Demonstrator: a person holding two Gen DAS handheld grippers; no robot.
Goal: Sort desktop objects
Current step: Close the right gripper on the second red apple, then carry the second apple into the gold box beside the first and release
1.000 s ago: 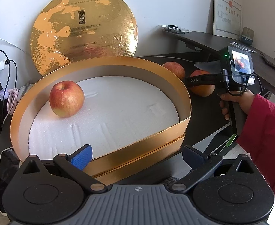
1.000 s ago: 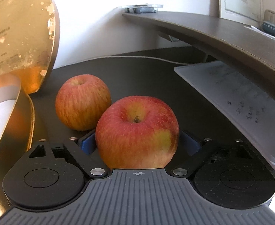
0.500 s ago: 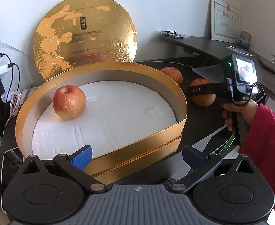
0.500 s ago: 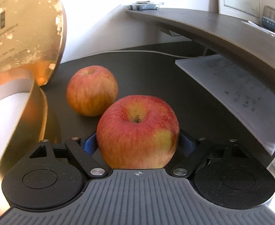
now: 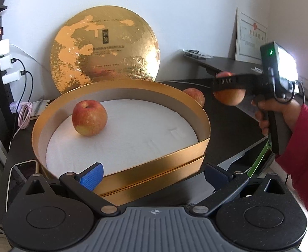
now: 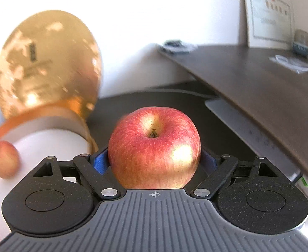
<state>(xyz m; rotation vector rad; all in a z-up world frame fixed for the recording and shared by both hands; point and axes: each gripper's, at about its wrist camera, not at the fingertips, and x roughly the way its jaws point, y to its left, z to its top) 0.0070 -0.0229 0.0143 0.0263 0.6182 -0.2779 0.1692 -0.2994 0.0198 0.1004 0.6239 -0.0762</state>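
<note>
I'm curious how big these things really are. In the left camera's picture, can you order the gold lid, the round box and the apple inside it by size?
1. Box: looks largest, though it is nearest the camera.
2. Lid: nearly as wide, standing farther back, so these two may match.
3. Apple: clearly smallest.

The round gold box (image 5: pixel 120 147) fills the near middle of the counter (image 5: pixel 227 130); its white floor lies open except for one apple (image 5: pixel 89 117) at far left. Its raised rim bars a low approach. The lid (image 5: pixel 105 48) leans against the wall behind. A loose apple (image 5: pixel 194 96) sits just beyond the far right rim; an overhanging shelf (image 6: pixel 258 84) closes the right side.
</note>
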